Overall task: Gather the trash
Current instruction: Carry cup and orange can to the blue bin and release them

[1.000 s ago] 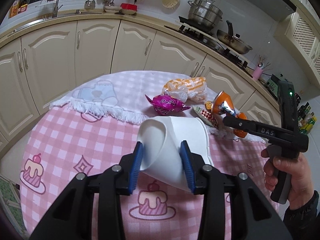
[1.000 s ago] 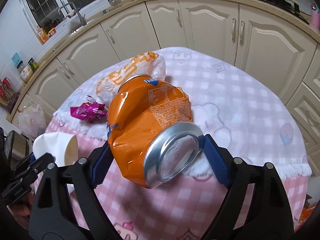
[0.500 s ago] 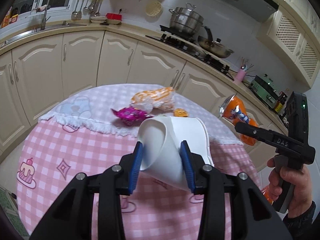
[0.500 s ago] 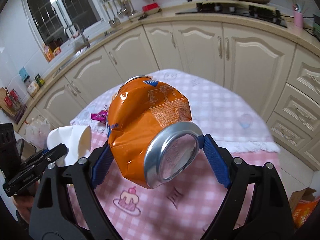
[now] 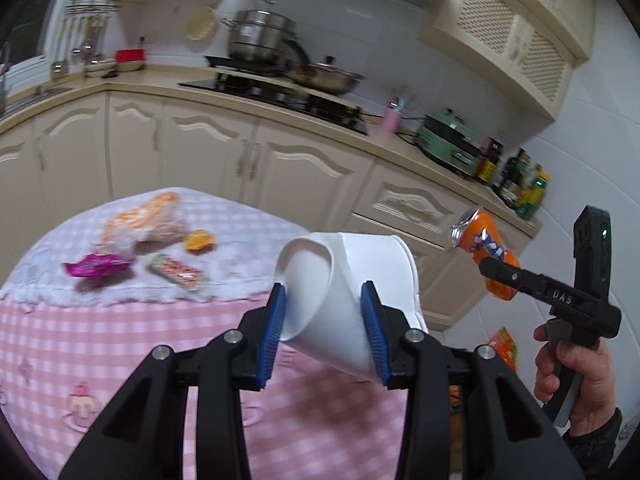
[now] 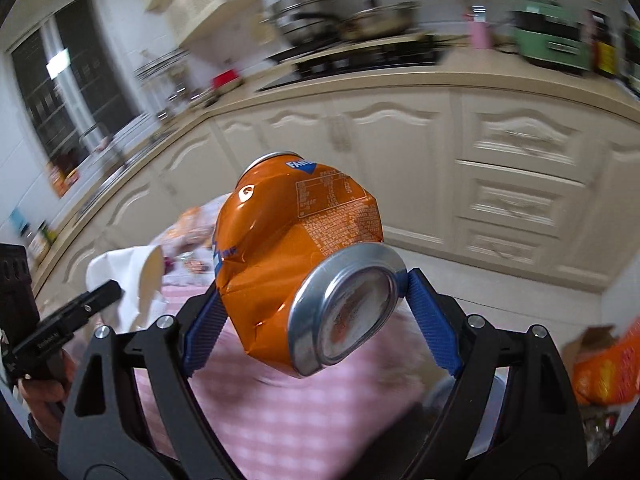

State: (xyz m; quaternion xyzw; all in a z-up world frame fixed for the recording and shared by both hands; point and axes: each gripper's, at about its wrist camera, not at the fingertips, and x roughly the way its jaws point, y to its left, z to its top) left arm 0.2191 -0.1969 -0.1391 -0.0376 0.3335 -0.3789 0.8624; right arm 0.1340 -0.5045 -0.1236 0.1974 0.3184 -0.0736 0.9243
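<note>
The crushed orange can (image 6: 296,264) is clamped in the right tongs (image 6: 316,316); the dented white paper cup (image 5: 344,296) is pinched in the left tongs (image 5: 324,324), both held off the bench (image 5: 80,344). This looks like the carry-off step; next they need a bin, which neither view shows. Only the left view shows the purple wrapper (image 5: 96,264) and snack bag (image 5: 140,220) left beyond its tongs.

Blur smears the stovetop pots (image 6: 344,20) and window (image 6: 68,112).
</note>
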